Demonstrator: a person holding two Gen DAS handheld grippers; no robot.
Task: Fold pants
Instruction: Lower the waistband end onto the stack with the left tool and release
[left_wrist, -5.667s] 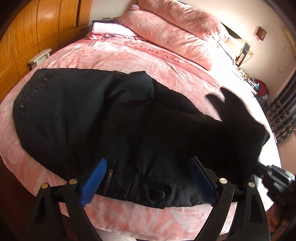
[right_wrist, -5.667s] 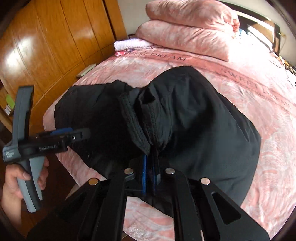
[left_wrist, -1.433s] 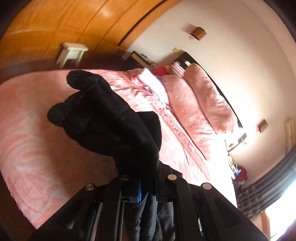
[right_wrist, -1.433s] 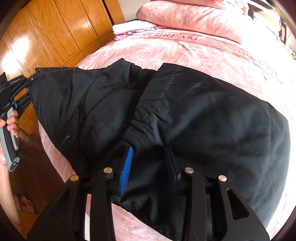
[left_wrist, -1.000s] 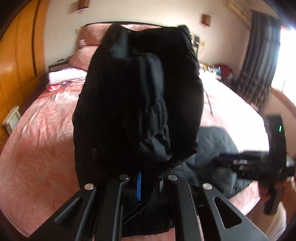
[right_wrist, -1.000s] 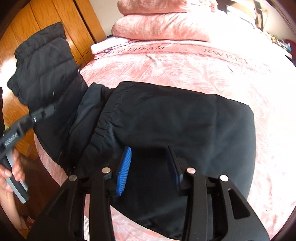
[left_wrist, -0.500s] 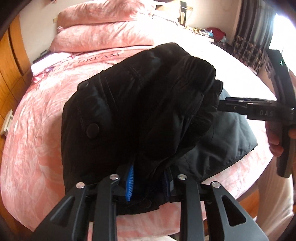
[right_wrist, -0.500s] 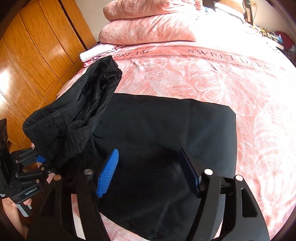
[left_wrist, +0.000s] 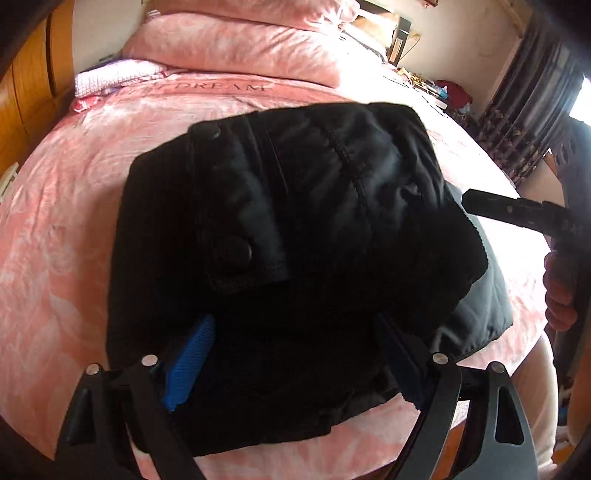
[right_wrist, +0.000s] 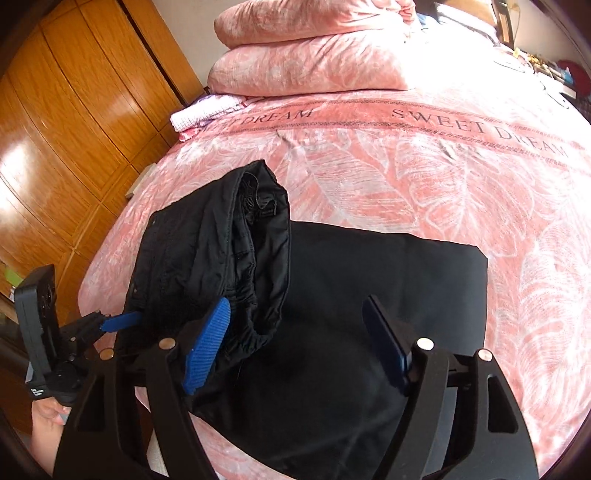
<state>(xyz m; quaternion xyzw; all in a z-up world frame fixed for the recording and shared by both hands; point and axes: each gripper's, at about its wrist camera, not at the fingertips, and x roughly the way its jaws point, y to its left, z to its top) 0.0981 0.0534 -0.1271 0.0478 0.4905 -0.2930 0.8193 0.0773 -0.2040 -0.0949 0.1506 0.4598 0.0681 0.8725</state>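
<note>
A: So, pants (left_wrist: 295, 229) location?

B: On the pink bed (right_wrist: 424, 177), at its near edge, well short of the pillows (right_wrist: 314, 55). Black, folded into a stack: flat layer underneath, bunched waistband part lying on its left side. A button shows on top in the left wrist view.

A: Left gripper (left_wrist: 295, 354)?

B: Low over the pants' near edge. Its jaws have just been opening; fingers (left_wrist: 188, 362) spread wide now, fabric lying between them, pads not pressing on it. Blue pad on one, the other dark.

A: Right gripper (right_wrist: 295, 347)?

B: Also over the pants, on their flat layer, right of the bunched part. Jaws have just been opening too; fingers (right_wrist: 207, 350) spread apart, nothing pinched. The blue finger sits just beside the waistband roll, can't tell if touching.

A: Anything else?

B: A hand (left_wrist: 557, 284) on a gripper handle right of the pants in the left view. Wooden wardrobe (right_wrist: 74, 122) left of the bed. Folded pinkish-white cloth (right_wrist: 207, 114) near the pillows. Curtains (left_wrist: 524, 122) far right.
</note>
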